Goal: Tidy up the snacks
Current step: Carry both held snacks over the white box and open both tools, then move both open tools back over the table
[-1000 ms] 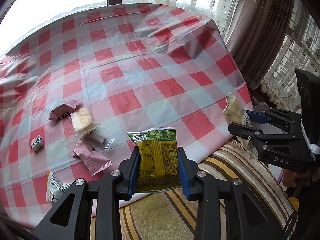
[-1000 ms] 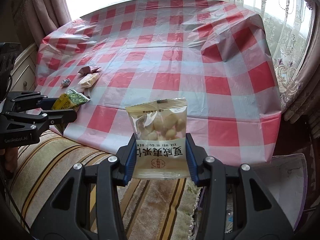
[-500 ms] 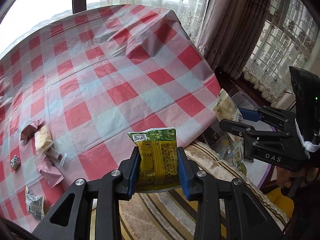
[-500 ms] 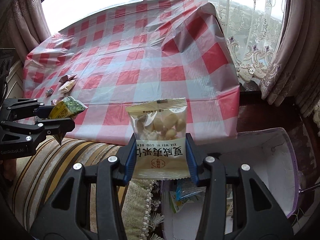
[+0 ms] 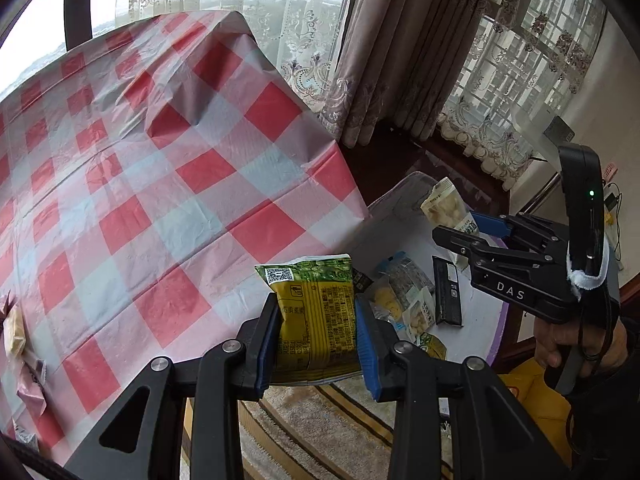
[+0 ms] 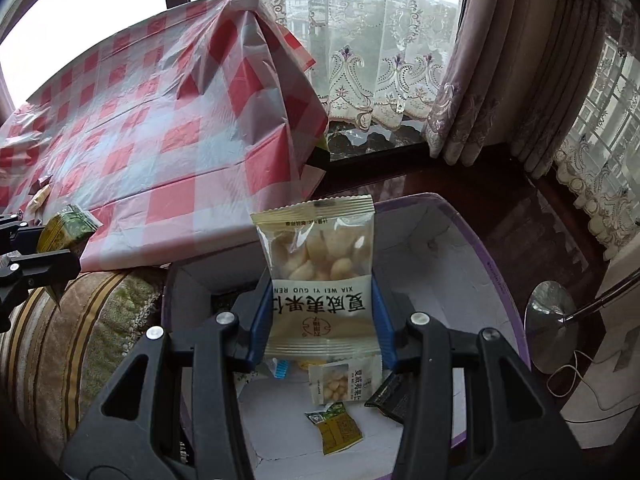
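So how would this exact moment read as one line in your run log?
left gripper: shut on green snack packet | right gripper: shut on nut packet, above white box | box: holds several packets

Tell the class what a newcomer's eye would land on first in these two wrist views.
First, the two clamped snacks: the left gripper pinches a green and yellow packet, the right gripper a clear nut packet. Next, the red checked tablecloth filling the left, and the white box below the right gripper, with a few packets already inside.
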The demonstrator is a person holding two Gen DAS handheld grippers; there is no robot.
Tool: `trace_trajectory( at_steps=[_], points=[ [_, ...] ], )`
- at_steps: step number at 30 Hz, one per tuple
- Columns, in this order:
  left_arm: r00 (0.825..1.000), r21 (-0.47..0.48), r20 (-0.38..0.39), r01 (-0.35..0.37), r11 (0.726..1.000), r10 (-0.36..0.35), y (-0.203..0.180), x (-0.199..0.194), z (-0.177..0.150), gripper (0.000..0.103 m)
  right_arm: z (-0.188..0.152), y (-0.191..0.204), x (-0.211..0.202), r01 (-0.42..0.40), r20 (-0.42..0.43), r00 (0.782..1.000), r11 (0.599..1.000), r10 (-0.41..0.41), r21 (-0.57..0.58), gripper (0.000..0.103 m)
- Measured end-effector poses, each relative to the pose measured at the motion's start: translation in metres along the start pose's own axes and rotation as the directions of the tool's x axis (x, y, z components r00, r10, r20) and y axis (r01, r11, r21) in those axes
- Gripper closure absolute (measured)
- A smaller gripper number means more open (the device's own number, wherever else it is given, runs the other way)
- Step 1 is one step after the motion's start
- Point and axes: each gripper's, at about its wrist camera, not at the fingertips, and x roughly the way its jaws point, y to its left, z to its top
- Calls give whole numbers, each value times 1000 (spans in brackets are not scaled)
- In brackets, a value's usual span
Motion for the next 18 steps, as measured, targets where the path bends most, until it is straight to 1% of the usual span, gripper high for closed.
trace_trajectory(
  at_steps=[3, 7, 10, 13, 14, 16, 17, 18],
  points=[
    [999, 24, -3, 33, 999, -33, -17, 10, 8, 67, 1, -22, 4, 72, -27, 997, 997, -72, 12, 55],
    [998, 22, -19, 53, 998, -53, -32, 23, 16, 67, 6, -48, 0, 134, -29, 991, 989, -133, 67, 55],
    [997, 35, -23, 75, 997, -74, -44, 29, 22, 67, 10, -62, -1, 176, -37, 984, 978, -173, 115, 55],
    [995, 59, -9, 99, 993, -99, -55, 30, 26, 66, 13, -70, 1, 201, -58, 979, 969, -194, 142, 54],
    [994, 65, -4, 113, 991, -113, -59, 30, 26, 65, 13, -71, 2, 211, -68, 977, 966, -203, 149, 51],
    [989, 69, -13, 147, 987, -147, -64, 33, 29, 54, 15, -71, 2, 243, -84, 969, 958, -232, 153, 44],
    [988, 69, -16, 157, 985, -156, -66, 33, 30, 42, 16, -71, 0, 257, -84, 966, 954, -246, 157, 38],
    [987, 75, -15, 161, 984, -160, -68, 32, 30, 35, 18, -70, -2, 262, -84, 964, 952, -252, 161, 35]
  ],
)
